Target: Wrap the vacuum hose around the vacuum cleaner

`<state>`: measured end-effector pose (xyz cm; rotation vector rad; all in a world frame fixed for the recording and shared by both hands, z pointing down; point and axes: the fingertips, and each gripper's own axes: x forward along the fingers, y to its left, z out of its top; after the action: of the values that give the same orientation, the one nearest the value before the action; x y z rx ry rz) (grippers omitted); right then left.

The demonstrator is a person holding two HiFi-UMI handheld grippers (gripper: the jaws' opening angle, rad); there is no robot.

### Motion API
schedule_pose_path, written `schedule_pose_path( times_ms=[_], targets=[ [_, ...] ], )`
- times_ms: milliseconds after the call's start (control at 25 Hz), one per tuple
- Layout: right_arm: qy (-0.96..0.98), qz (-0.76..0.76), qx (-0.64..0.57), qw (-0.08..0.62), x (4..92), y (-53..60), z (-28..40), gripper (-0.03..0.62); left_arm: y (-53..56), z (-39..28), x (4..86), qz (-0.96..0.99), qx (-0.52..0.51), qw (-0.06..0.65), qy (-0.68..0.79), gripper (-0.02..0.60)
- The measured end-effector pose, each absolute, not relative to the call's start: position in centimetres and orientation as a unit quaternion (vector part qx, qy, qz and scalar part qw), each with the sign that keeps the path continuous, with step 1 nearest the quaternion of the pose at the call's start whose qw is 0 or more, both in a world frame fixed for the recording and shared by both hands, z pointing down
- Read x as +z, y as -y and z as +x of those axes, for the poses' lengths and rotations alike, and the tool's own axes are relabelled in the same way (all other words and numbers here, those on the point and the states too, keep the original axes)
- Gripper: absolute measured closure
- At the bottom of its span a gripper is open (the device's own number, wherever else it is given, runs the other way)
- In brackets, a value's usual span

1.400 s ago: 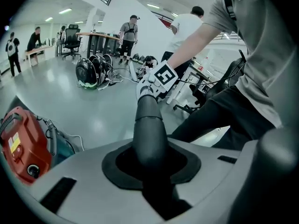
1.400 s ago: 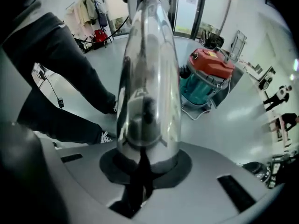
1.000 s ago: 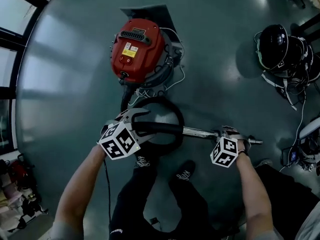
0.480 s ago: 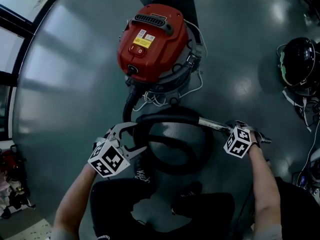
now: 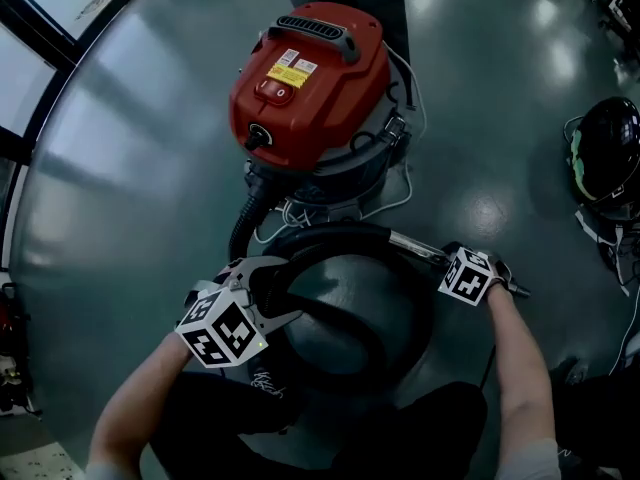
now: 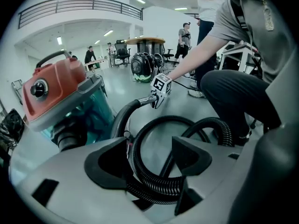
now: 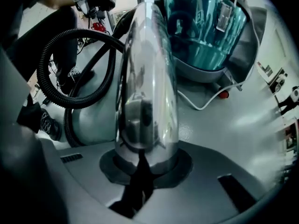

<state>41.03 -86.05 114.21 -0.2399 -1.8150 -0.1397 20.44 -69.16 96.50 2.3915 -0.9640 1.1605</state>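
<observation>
A red vacuum cleaner (image 5: 300,78) (image 6: 56,92) (image 7: 205,27) stands on the grey floor. Its black ribbed hose (image 5: 345,233) (image 6: 140,167) (image 7: 46,64) leaves the front port and lies in a wide loop in front of it. My left gripper (image 5: 270,290) (image 6: 147,146) is low at the loop's left side. The hose runs between its jaws against the left one, with a gap to the right one. The hose ends in a shiny metal wand (image 5: 420,252) (image 7: 147,78). My right gripper (image 5: 452,263) (image 7: 145,164) is shut on the wand, right of the loop.
A white cord (image 5: 400,198) trails round the vacuum's base. A black helmet with cables (image 5: 605,148) lies at the far right. My shoes (image 5: 265,378) stand just behind the loop. People and office chairs show far back in the left gripper view.
Both grippers have sunk toward the floor with the hose and wand. The loop between them has spread wider and now lies closer to the vacuum.
</observation>
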Motion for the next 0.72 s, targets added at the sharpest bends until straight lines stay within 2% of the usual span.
schedule_pose_path(
  times_ms=[280,480,720],
  targets=[
    [0.785,-0.050,-0.082,0.612,117.7,88.3,39.3,0.548,70.6,20.6,97.8,0.821,0.424,0.145,0.354,0.279],
    [0.786,-0.013,-0.097,0.611,119.1,89.1,38.1,0.548,72.1,22.2,98.9,0.821,0.393,0.194,0.366,0.279],
    [0.779,0.003,-0.105,0.618,120.9,89.6,37.7,0.548,74.0,22.5,99.3,0.819,0.386,0.203,0.371,0.279]
  ],
)
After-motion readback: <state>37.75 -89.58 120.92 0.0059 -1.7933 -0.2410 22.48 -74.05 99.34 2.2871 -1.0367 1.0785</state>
